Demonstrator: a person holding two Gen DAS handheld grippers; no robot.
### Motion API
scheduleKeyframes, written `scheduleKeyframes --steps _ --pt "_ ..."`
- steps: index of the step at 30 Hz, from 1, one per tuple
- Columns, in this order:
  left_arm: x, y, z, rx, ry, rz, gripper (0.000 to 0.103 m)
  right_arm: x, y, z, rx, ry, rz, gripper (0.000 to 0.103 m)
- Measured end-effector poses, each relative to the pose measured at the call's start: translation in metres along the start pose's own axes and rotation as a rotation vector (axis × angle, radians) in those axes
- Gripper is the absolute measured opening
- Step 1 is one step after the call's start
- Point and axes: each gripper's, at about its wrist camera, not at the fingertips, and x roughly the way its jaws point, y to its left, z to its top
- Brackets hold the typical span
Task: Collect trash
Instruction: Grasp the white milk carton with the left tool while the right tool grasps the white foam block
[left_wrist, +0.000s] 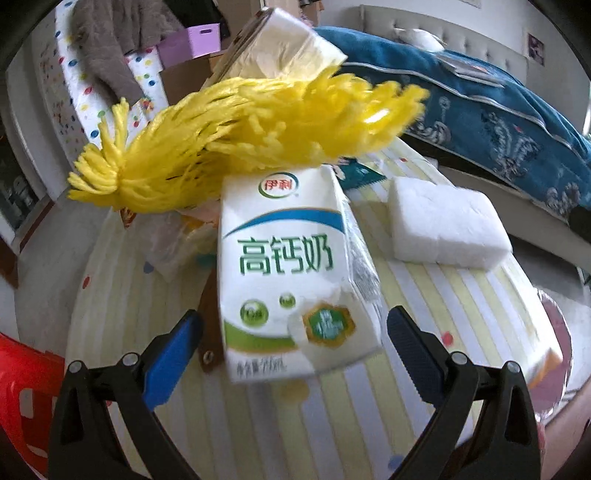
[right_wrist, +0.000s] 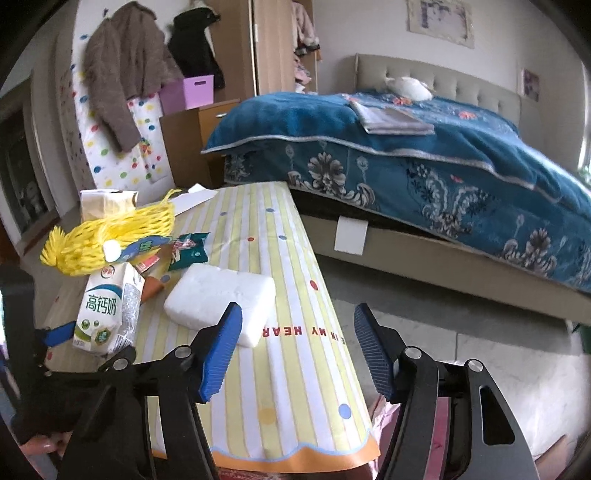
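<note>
Blue-padded left gripper (left_wrist: 295, 345) stands wide apart around a white milk carton (left_wrist: 291, 273) on the striped table (left_wrist: 461, 302), pads not touching it; yellow foam netting (left_wrist: 221, 129) behind. Right wrist view: right gripper (right_wrist: 297, 350) partly spread, empty, near a white foam block (right_wrist: 221, 299).

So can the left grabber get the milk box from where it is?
Probably yes. The left gripper is open, with the milk carton standing right ahead between its blue fingers. Nothing blocks the way; the yellow foam net sits behind the carton's top.
</note>
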Motion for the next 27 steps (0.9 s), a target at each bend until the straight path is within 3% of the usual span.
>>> scheduleKeyframes --steps 2,6,14,18,23,27 --pt "0.002 0.002 0.001 -0.009 -0.012 0.006 0.097 0.003 -0.002 -0.001 0.003 0.004 0.008 0.063" --pt "0.006 0.000 0.001 0.006 -0.019 -0.003 0.079 0.007 -0.001 -0.003 -0.004 0.021 0.021 0.064" --pt "-0.028 0.011 -0.014 0.049 -0.062 -0.110 0.077 0.004 0.013 -0.013 -0.061 0.042 0.068 0.071" --pt "-0.053 0.024 -0.029 0.084 -0.083 -0.148 0.077 0.008 0.021 -0.020 -0.090 0.058 0.102 0.082" --pt "-0.054 0.033 -0.032 0.082 -0.081 -0.137 0.077 0.032 0.032 -0.026 -0.139 0.088 0.117 0.082" --pt "-0.049 0.033 -0.029 0.077 -0.072 -0.149 0.077 0.058 0.034 -0.022 -0.143 0.111 0.113 0.070"
